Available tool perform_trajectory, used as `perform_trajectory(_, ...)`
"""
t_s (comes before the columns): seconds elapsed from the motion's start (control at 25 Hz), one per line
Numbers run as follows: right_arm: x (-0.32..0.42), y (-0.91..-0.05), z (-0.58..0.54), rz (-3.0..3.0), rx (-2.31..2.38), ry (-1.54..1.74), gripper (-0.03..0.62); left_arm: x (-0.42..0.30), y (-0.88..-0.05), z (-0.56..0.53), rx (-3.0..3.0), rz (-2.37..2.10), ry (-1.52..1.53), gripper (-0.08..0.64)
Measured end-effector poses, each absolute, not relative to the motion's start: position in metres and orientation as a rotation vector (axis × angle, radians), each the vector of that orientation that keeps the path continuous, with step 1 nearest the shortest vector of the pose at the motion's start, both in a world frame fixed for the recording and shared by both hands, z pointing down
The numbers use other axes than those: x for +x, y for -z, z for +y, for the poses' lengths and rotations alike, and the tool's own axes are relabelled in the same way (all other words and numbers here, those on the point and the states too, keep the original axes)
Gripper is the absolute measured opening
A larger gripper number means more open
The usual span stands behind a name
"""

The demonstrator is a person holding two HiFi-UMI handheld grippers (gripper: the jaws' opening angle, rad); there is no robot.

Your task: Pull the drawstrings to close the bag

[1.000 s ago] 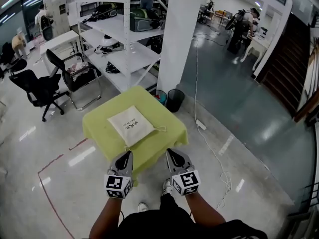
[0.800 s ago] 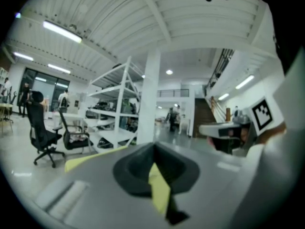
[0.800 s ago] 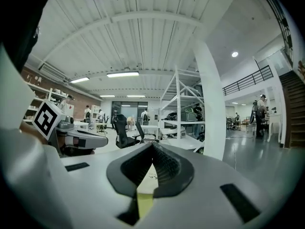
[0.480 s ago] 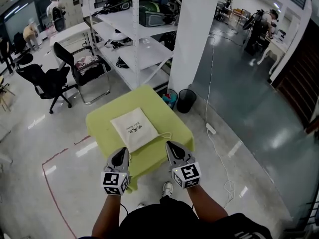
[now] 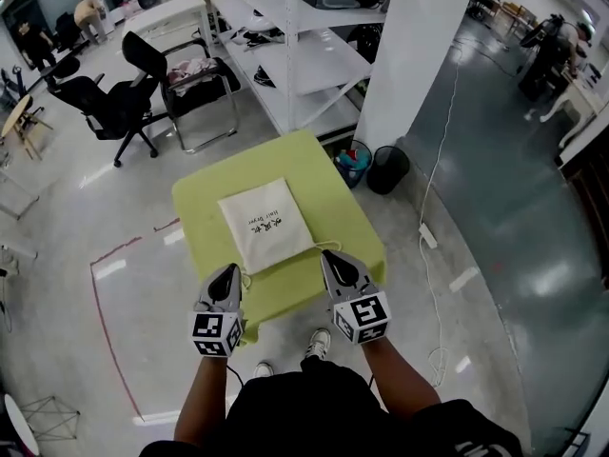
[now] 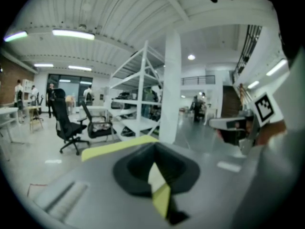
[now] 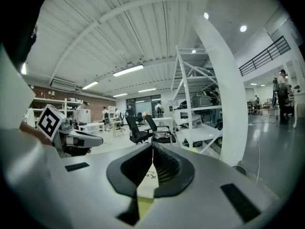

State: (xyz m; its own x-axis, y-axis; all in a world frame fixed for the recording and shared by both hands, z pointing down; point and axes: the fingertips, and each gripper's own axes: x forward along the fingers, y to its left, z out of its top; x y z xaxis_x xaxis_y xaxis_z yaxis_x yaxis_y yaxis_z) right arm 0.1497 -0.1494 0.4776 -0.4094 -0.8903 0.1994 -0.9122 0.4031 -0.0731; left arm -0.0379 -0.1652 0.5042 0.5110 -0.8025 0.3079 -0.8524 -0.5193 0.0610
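Observation:
A cream drawstring bag (image 5: 265, 225) with dark print lies flat on a small table under a yellow-green cloth (image 5: 333, 198). One thin drawstring loop (image 5: 328, 247) trails off its near right corner and another (image 5: 246, 276) off its near left corner. My left gripper (image 5: 229, 270) is shut and empty, its tip over the table's near edge by the left string. My right gripper (image 5: 332, 255) is also shut and empty, its tip close to the right string. In the right gripper view the bag (image 7: 148, 177) shows through the gap behind the shut jaws.
Behind the table stand a white pillar (image 5: 414, 36), white shelving (image 5: 304, 55), a black bin (image 5: 387, 169) and a blue bin (image 5: 351, 160). Black chairs (image 5: 114, 112) are at the back left. A cable with a power strip (image 5: 427, 235) runs along the floor on the right.
Both grippers have come forward and down to the table's near edge, close to the bag's strings. The table and bag now sit nearer and more central in the head view.

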Motion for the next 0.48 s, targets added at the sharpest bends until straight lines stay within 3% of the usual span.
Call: perform_trajectory(0.48, 0.163, -0.565, -0.171, -2.484, 1.386, -0.380, -0.002, -0.070, -0.589, -0.166, 2.315, -1.550, -0.557, 0.006)
